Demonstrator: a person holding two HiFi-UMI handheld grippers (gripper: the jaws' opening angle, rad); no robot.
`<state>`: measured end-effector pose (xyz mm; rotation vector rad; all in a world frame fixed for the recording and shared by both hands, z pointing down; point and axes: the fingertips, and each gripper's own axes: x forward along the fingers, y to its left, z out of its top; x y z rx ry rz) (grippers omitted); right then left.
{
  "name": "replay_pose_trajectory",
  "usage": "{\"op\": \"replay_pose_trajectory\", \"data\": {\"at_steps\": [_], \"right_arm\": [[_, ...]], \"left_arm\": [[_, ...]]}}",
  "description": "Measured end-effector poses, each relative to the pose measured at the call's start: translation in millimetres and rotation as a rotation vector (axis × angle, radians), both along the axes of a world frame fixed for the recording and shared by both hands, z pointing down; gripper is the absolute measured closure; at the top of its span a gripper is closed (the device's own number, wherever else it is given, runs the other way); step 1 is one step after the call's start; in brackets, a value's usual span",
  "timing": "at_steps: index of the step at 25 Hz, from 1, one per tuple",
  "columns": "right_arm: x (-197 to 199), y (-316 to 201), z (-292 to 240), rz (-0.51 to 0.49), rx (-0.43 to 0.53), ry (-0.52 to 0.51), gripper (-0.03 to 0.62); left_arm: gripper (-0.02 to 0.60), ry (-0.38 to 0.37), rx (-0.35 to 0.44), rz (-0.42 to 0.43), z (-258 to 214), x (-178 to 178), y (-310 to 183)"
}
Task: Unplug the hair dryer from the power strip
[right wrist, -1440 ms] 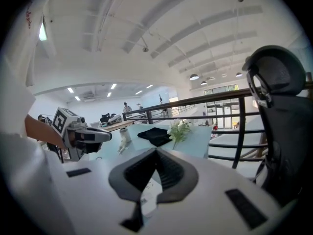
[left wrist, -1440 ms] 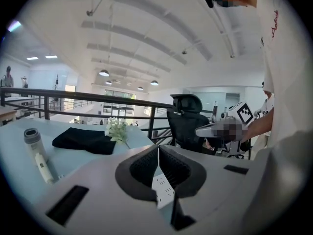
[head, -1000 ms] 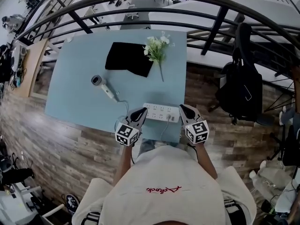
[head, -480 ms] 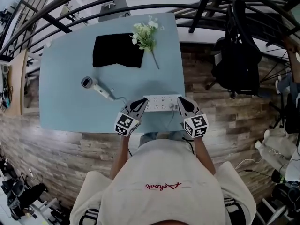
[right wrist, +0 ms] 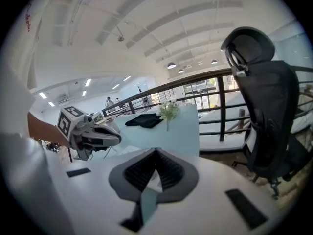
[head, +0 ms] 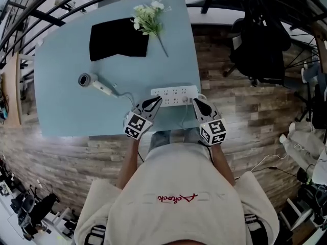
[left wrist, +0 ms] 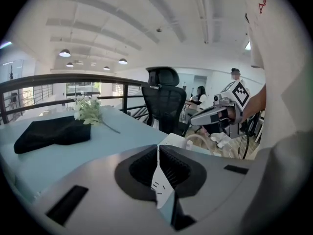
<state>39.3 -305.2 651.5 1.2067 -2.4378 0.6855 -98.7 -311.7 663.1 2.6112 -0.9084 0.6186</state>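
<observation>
Left gripper (head: 156,101) low over the near edge of the bench (head: 66,111), fingers clenched, nothing between them. Same with the right gripper (head: 195,101): fingers pressed together, empty.

Just ahead of both sets of fingers, the white strip (head: 173,95), flat on the bench and lying crosswise. Left fingers by its left end, right fingers by its right end. Close to it, maybe touching, but too small in the head view to be sure.

Well off to the left of the left fingers and a bit farther out, the dryer (head: 94,83), on its side. From its handle, a thin cord (head: 124,94) curling back toward the left fingers. Plug too small to pick out.

Far beyond the fingers, a black cloth (head: 118,39) and a bunch of flowers (head: 148,14), side by side and touching. Out to the right of the right fingers, off the bench, a black chair (head: 258,40) on the wood floor (head: 230,111).

In the left gripper view, a corner of the strip just past the closed fingers.
</observation>
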Motion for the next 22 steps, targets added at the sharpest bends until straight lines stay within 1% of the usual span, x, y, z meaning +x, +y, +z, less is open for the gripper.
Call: {"op": "replay_pose_trajectory", "data": {"at_steps": [2, 7, 10, 14, 17, 19, 20, 21, 22], "right_arm": [[-1.1, 5.6, 5.5, -0.011, -0.004, 0.001, 0.577], [2.5, 20.2, 25.2, -0.047, -0.024, 0.043, 0.576], [5.7, 23.7, 31.9, -0.053, -0.04, 0.044, 0.577], [8.6, 24.1, 36.5, -0.064, -0.054, 0.043, 0.577], [11.2, 23.5, 38.2, -0.069, -0.058, 0.043, 0.577], [13.1, 21.7, 38.5, -0.068, -0.058, 0.042, 0.577], [14.0, 20.8, 38.3, -0.067, -0.059, 0.042, 0.577], [14.8, 20.1, 38.1, -0.066, -0.06, 0.042, 0.577], [15.3, 19.6, 37.7, -0.066, -0.06, 0.042, 0.577]], "left_arm": [[0.568, -0.003, -0.007, 0.002, 5.4, 3.2, 0.8], [0.568, -0.005, -0.033, -0.006, 20.2, 9.4, 5.3], [0.568, -0.014, -0.042, -0.011, 28.0, 11.2, 6.8], [0.568, -0.052, -0.036, 0.02, 35.6, 18.0, 7.1], [0.561, -0.079, -0.02, 0.061, 37.8, 26.3, 5.3], [0.397, -0.126, -0.023, 0.109, 44.0, 32.2, 5.5], [0.391, -0.155, -0.024, 0.137, 47.6, 35.3, 6.3], [0.367, -0.181, -0.021, 0.159, 50.1, 38.1, 6.5], [0.36, -0.198, -0.017, 0.169, 51.2, 40.2, 5.5]]}}
